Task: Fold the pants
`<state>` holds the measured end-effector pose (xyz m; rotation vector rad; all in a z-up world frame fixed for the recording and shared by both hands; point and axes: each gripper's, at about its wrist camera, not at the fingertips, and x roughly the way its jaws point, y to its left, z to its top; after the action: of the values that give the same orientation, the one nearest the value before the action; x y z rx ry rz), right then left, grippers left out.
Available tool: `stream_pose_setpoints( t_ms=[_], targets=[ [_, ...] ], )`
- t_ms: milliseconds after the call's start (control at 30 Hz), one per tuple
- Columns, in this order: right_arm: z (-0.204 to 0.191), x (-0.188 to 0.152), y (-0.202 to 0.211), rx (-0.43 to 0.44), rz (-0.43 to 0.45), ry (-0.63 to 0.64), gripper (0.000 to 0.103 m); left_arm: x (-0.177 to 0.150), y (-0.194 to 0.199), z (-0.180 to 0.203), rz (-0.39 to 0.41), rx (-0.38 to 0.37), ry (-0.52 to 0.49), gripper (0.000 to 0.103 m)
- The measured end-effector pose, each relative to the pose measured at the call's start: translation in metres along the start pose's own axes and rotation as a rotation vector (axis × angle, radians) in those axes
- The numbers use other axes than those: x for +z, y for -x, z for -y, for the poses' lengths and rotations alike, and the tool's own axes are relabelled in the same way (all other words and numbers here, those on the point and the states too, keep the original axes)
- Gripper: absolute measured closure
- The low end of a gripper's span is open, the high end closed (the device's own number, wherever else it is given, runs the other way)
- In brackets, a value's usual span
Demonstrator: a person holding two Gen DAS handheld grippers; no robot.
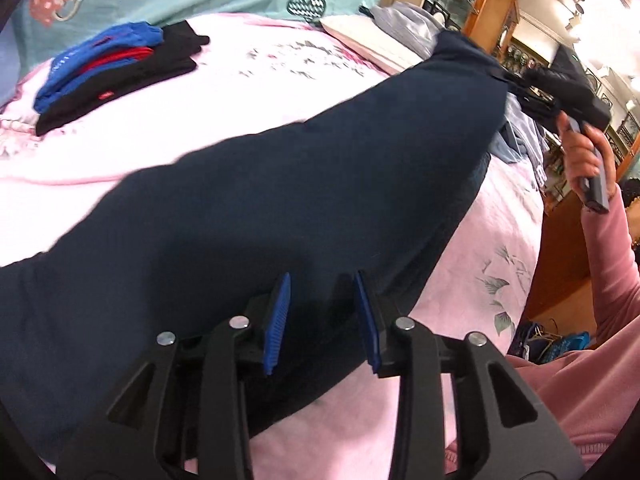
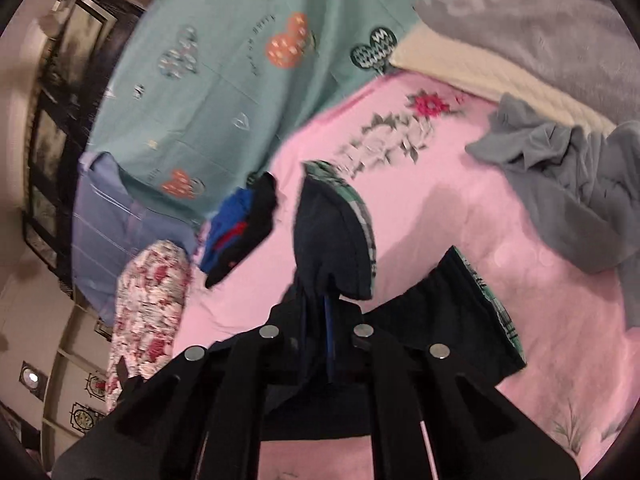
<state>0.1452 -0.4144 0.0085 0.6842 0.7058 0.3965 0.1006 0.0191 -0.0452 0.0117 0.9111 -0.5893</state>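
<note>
- Nearest, my left gripper [image 1: 322, 320] hovers over the dark navy pants [image 1: 280, 184] with its blue pads partly apart; nothing is pinched between them, the cloth only lies beneath.
- My right gripper [image 2: 320, 336] has its jaws pressed together on a bunched edge of the same pants, and a fold with a green plaid lining [image 2: 366, 216] stands up just ahead of its fingers.
- The pants lie stretched in a long band across the pink floral bedspread [image 1: 496, 248], from my left gripper up to the right one, which a hand [image 1: 580, 160] in a pink sleeve [image 1: 608, 288] lifts at the far end.
- I judge this to be an early fold: one end is raised, ready to be carried over.
- Next, I think the left jaws must close on the near edge so both ends travel together and the layers line up.
- Further off, a folded stack of blue, red and black garments [image 1: 116, 72] rests on the bedspread, well apart from the pants.
- A loose grey garment [image 2: 568, 184] lies crumpled to the right, near enough to catch a swinging end.
- Farthest, a teal sheet with heart prints [image 2: 240, 60], a cream pillow [image 2: 472, 72] and a grey blanket [image 2: 532, 16] back the bed.
</note>
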Motion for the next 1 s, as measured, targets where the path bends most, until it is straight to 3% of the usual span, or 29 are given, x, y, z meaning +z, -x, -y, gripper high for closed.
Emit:
stream_pose_setpoints(
  t_ms=[100, 200, 233, 267, 300, 367, 433, 500, 567, 667, 800, 1000],
  targets=[
    [0.026, -0.02, 0.006, -0.072, -0.02, -0.045, 0.095, -0.006, 0.017, -0.01, 0.017, 0.008, 0.019, 0.061],
    [0.073, -0.047, -0.011, -0.341, -0.117, -0.111, 0.087, -0.013, 0.038, -0.026, 0.034, 0.031, 0.047, 0.06],
    [0.084, -0.053, -0.011, -0.373, -0.139, -0.134, 0.085, -0.015, 0.044, -0.03, 0.04, 0.046, 0.054, 0.06],
    [0.087, -0.057, 0.001, -0.332, -0.098, -0.171, 0.081, -0.018, 0.056, -0.038, 0.051, 0.087, 0.065, 0.056],
    [0.083, -0.059, 0.008, -0.361, -0.083, -0.175, 0.073, -0.02, 0.065, -0.045, 0.06, 0.133, 0.076, 0.052],
    [0.049, -0.061, 0.025, -0.418, 0.006, -0.054, 0.072, -0.026, 0.089, -0.064, 0.087, 0.239, 0.115, 0.045],
    [0.004, -0.067, 0.021, -0.385, 0.021, 0.119, 0.071, -0.032, 0.107, -0.083, 0.109, 0.31, 0.172, 0.045],
    [-0.052, -0.083, -0.001, -0.283, -0.02, 0.349, 0.071, -0.036, 0.121, -0.101, 0.131, 0.351, 0.234, 0.045],
    [-0.11, -0.111, -0.038, -0.131, -0.115, 0.592, 0.071, -0.046, 0.136, -0.12, 0.155, 0.389, 0.314, 0.045],
    [-0.168, -0.159, -0.088, 0.051, -0.256, 0.86, 0.071, -0.06, 0.151, -0.145, 0.183, 0.406, 0.422, 0.042],
    [-0.202, -0.199, -0.131, 0.173, -0.402, 1.073, 0.071, -0.081, 0.16, -0.163, 0.178, 0.419, 0.508, 0.04],
    [-0.214, -0.217, -0.178, 0.192, -0.578, 1.207, 0.073, -0.104, 0.165, -0.177, 0.171, 0.414, 0.561, 0.033]
  ],
)
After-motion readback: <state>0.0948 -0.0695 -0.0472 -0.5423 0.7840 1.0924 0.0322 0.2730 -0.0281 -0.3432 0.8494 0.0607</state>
